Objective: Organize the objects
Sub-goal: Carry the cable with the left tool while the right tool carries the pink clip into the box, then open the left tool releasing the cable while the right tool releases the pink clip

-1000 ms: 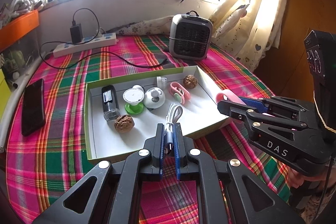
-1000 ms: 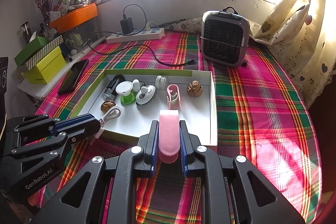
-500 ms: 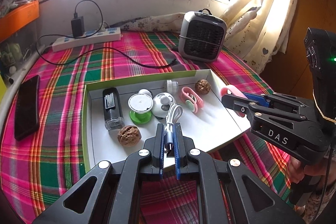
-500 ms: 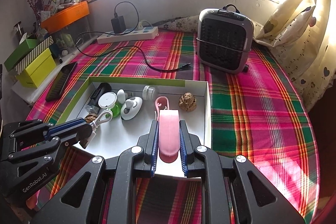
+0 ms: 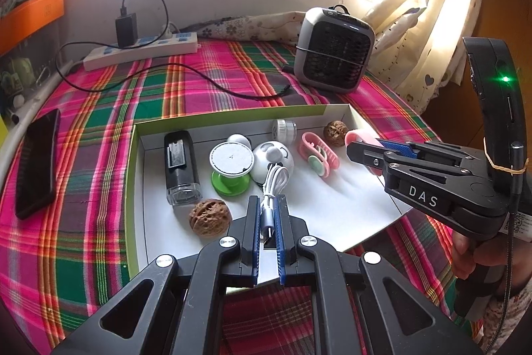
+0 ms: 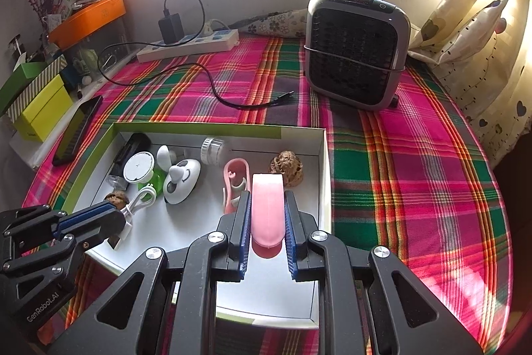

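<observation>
Two black plastic grippers with blue ribbed pads (image 5: 252, 232) and silver screws (image 5: 228, 242); the right gripper (image 5: 364, 152) is marked "DAS", the left gripper (image 6: 113, 218) "GenRobot.AI".

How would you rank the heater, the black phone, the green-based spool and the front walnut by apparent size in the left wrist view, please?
1. heater, largest, though farthest back.
2. black phone, long and thin.
3. green-based spool.
4. front walnut, smallest, but close to the spool; being nearer the camera, their order is unsure.
</observation>
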A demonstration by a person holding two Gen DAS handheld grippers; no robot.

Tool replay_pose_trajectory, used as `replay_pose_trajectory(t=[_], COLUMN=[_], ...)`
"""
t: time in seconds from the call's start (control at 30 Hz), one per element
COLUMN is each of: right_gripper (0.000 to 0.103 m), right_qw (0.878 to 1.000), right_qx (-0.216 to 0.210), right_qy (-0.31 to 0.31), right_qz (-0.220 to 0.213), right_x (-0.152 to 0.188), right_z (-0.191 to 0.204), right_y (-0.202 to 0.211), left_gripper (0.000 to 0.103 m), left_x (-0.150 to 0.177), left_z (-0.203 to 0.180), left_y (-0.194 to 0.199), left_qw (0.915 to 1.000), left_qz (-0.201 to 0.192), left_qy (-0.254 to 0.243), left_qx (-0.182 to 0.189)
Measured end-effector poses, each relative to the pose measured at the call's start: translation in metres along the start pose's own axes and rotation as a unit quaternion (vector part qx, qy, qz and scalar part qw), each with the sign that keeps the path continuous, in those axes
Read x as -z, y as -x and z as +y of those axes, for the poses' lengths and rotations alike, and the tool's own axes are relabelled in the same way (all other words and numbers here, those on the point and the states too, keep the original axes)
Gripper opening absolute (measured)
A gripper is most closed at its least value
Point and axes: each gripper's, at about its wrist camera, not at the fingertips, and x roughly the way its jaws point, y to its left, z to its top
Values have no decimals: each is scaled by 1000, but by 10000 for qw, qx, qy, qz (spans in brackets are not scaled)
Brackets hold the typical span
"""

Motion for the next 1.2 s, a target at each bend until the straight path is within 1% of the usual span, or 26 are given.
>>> replay_pose_trajectory(t=[0.13,0.43,0.73,1.2], right_gripper=[19,19,19,19], right_qw=[9999,9998,9998,9999], right_qx=[97,93,13,25], right_qy=[13,-60,-82,-69], right_qz=[60,164,183,145], right_x=[0,1,2,2], right_z=[-1,-6,-3,-2], right_y=[-6,-17,-20,-21], left_gripper=[7,7,7,7], left_x=[1,3,3,3], left_z=[1,3,3,3], left_y=[-5,-14,-17,-21], left_qw=[10000,9999,9998,9997], left_qz=[58,146,183,231], left_qy=[-4,21,25,35], left_qx=[-9,-41,-30,-86])
